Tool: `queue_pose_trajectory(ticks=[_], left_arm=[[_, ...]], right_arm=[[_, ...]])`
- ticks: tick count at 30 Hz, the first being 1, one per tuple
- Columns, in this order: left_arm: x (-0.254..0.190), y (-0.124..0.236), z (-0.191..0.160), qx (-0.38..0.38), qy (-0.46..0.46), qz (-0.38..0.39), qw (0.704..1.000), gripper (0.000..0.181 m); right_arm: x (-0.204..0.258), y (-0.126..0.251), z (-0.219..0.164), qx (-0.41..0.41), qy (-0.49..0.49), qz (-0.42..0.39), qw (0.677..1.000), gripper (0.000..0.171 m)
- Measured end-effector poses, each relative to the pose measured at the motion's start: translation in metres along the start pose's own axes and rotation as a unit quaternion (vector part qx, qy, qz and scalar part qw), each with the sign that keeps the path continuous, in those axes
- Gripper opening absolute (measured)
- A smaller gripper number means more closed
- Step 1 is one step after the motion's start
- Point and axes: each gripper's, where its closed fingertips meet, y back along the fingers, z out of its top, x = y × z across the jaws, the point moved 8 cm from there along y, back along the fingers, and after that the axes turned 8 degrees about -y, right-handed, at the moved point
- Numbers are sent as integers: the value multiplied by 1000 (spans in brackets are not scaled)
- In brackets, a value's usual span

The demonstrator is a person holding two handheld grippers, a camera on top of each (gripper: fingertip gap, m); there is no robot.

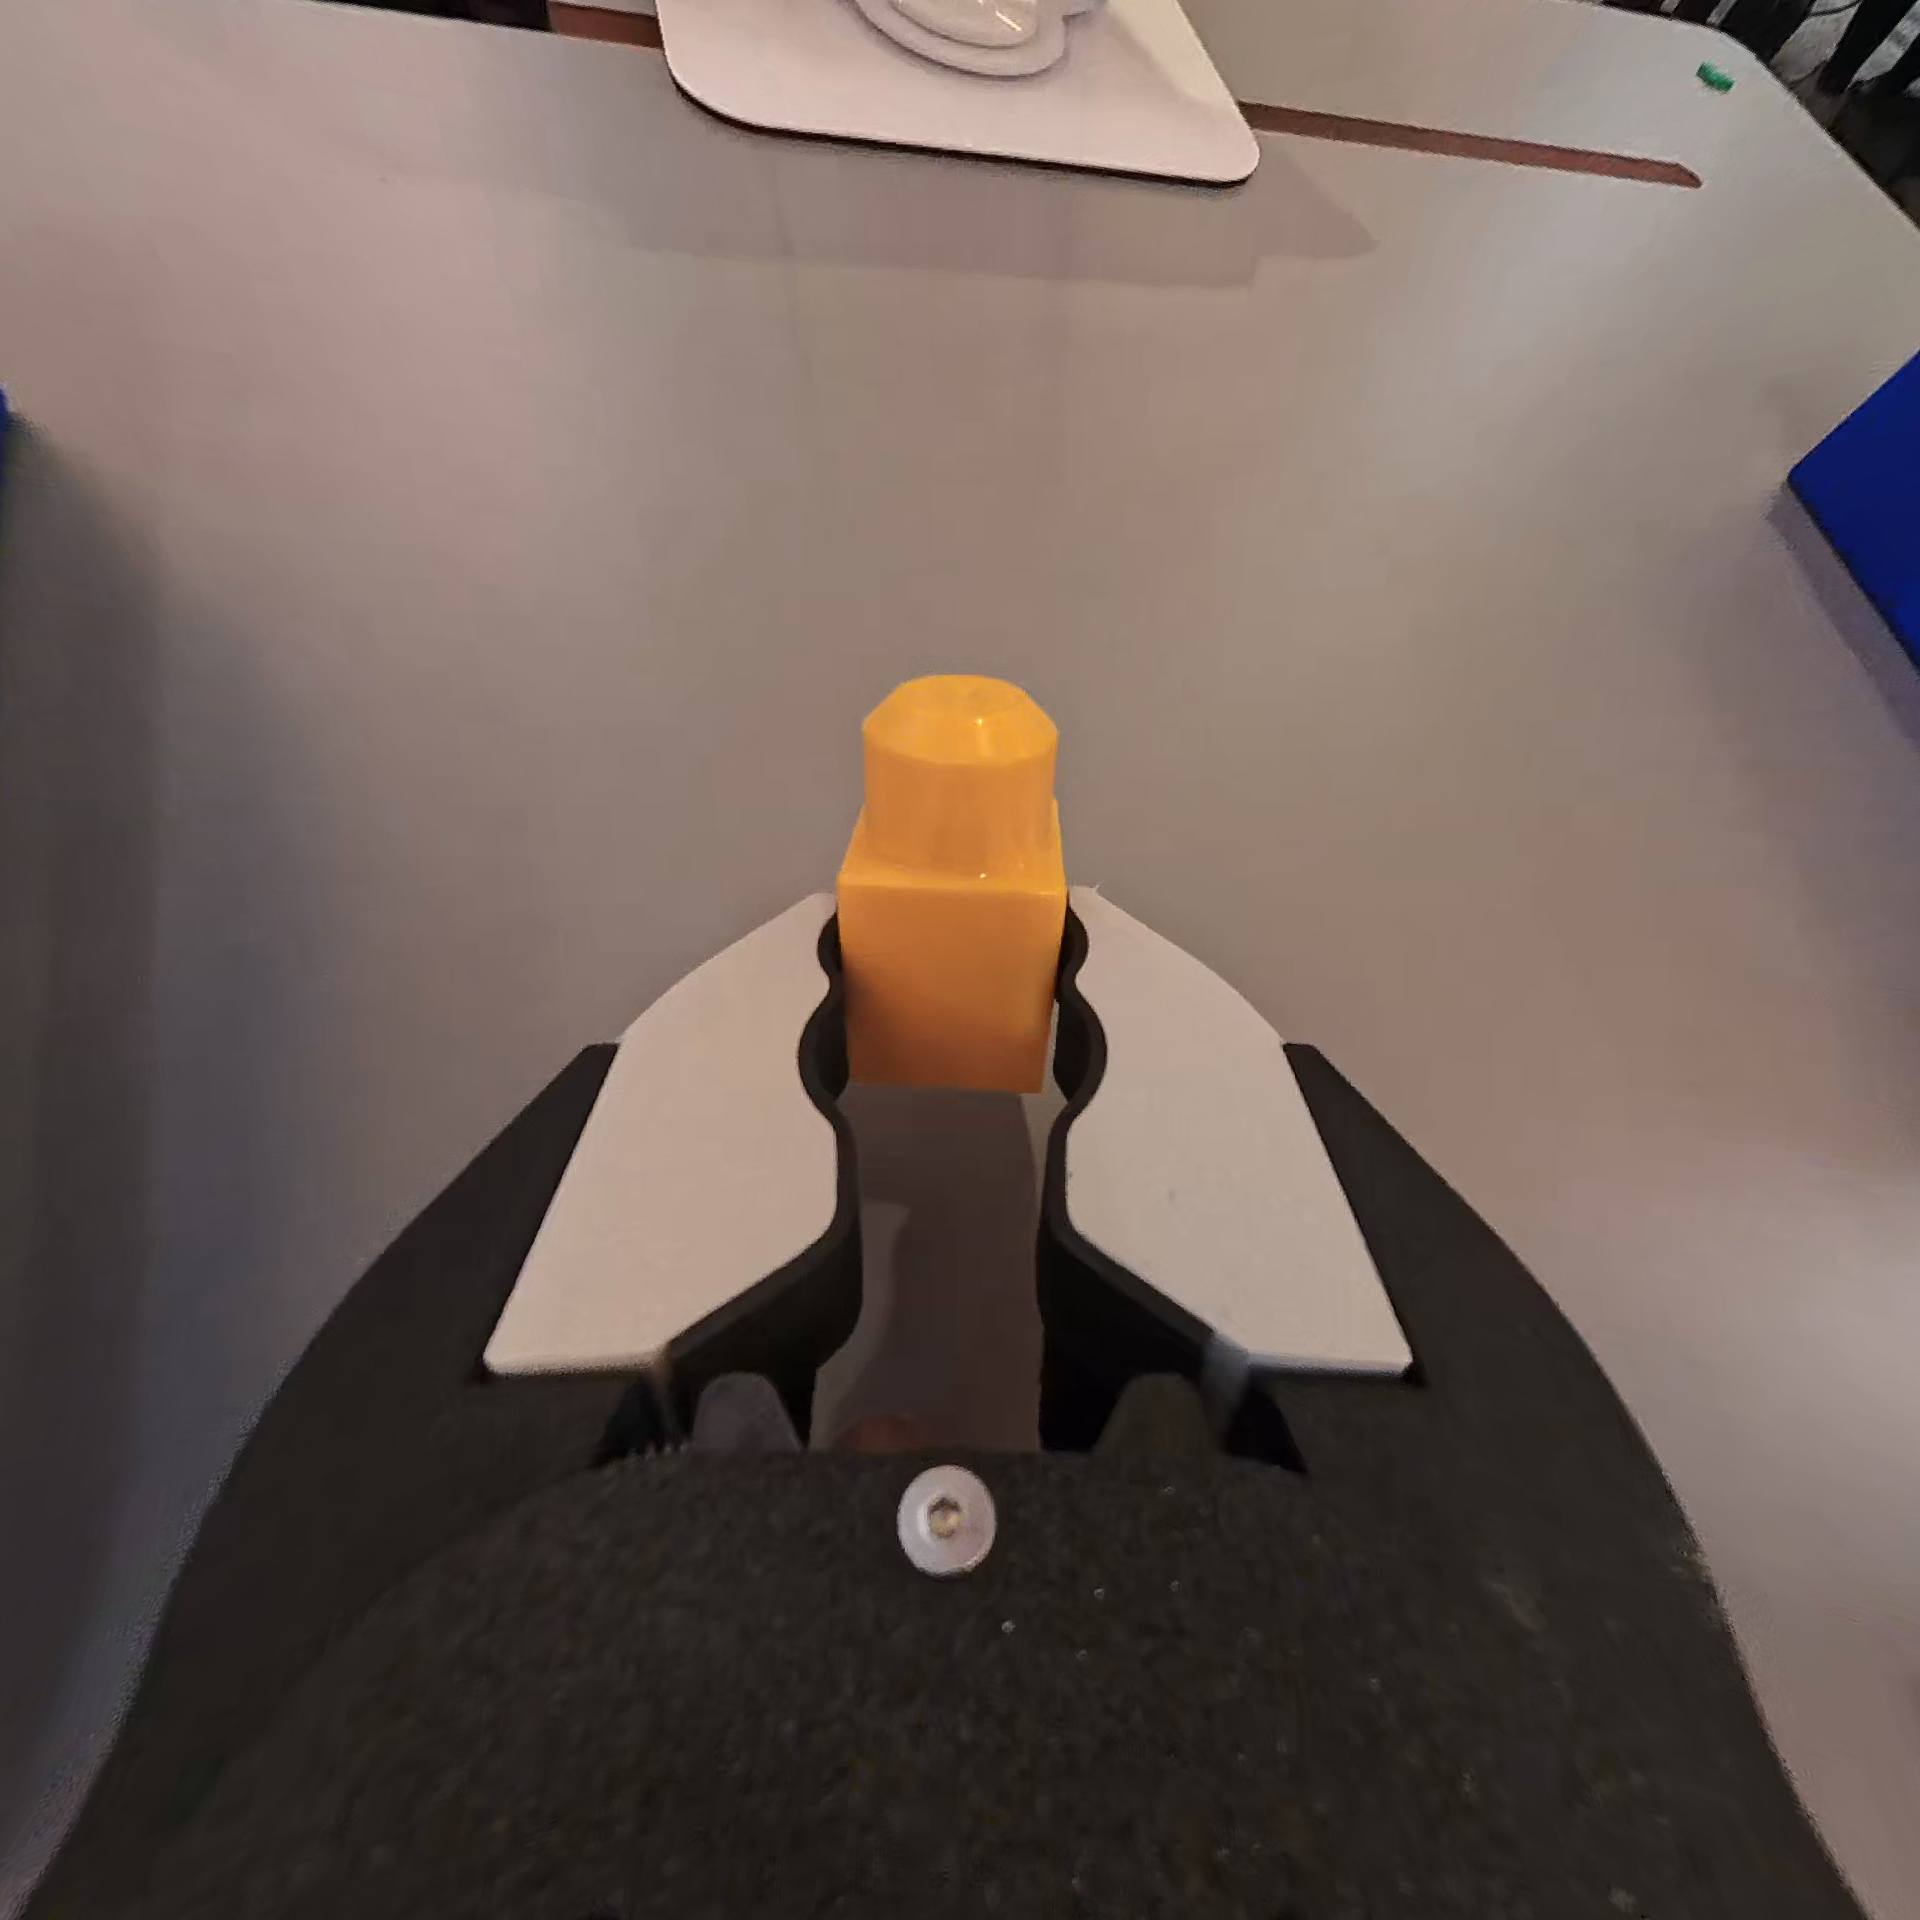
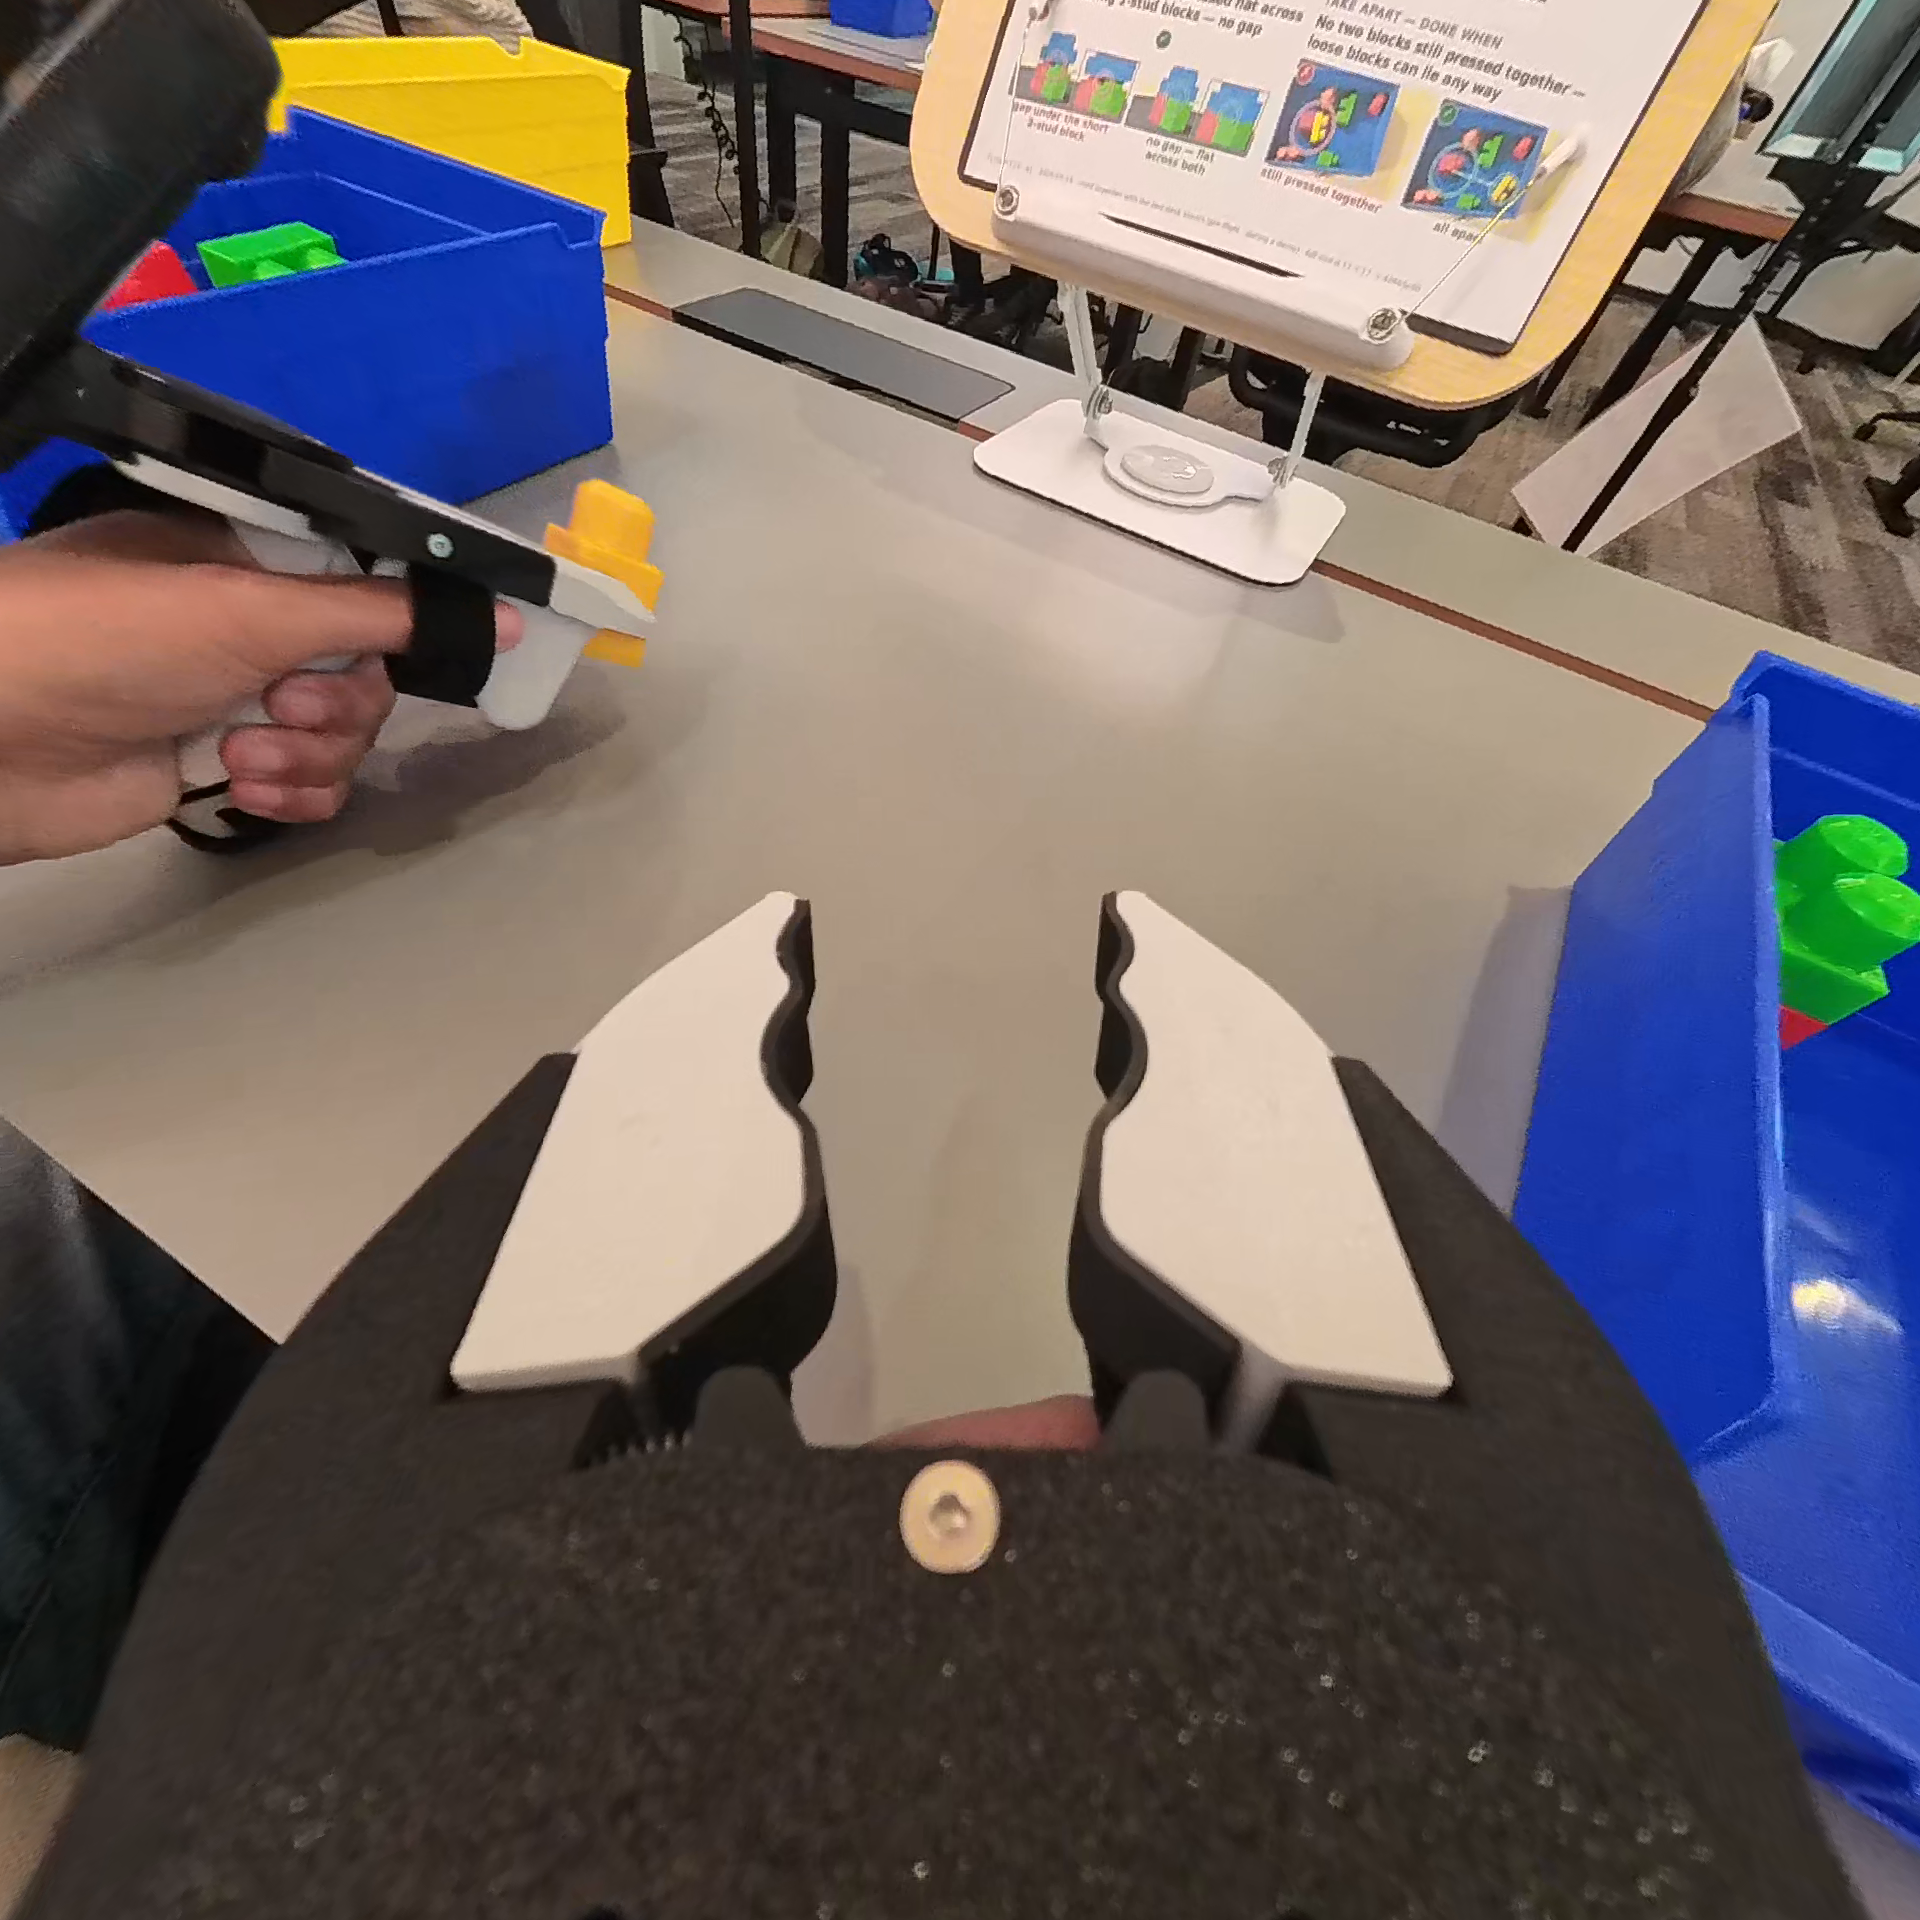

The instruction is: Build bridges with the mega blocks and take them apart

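Observation:
My left gripper [image 1: 951,935] is shut on a small orange one-stud block [image 1: 951,925], stud up, held above the grey table [image 1: 1351,675]. The right wrist view shows that gripper [image 2: 613,613] at the left, in a person's hand, with the orange block [image 2: 608,551] in its fingertips a little above the table. My right gripper [image 2: 951,935] is open and empty over the table's near part. A green block [image 2: 1839,914] lies in the blue bin [image 2: 1662,1143] at the right, with a bit of red under it. Another green block [image 2: 270,255] and a red one [image 2: 151,281] lie in the blue bin [image 2: 416,343] at the far left.
A yellow bin [image 2: 488,114] stands behind the left blue bin. A white stand [image 2: 1164,488] holding an instruction sheet sits at the table's far edge; its base [image 1: 956,94] shows in the left wrist view. A blue bin corner [image 1: 1870,520] is at the right there. There is about 25 cm between the tips of the two grippers.

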Motion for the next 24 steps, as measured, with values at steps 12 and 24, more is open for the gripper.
queue_pose_trajectory(ticks=[12, 24], left_arm=[[-6, -16, -3, 57, -3, -27, 998, 36], [-11, -12, -7, 68, -28, -17, 997, 58]], right_arm=[[-1, -1, -1, 2, 0, 2, 1000, 52], [0, 0, 0, 2, 1, 5, 1000, 52]])
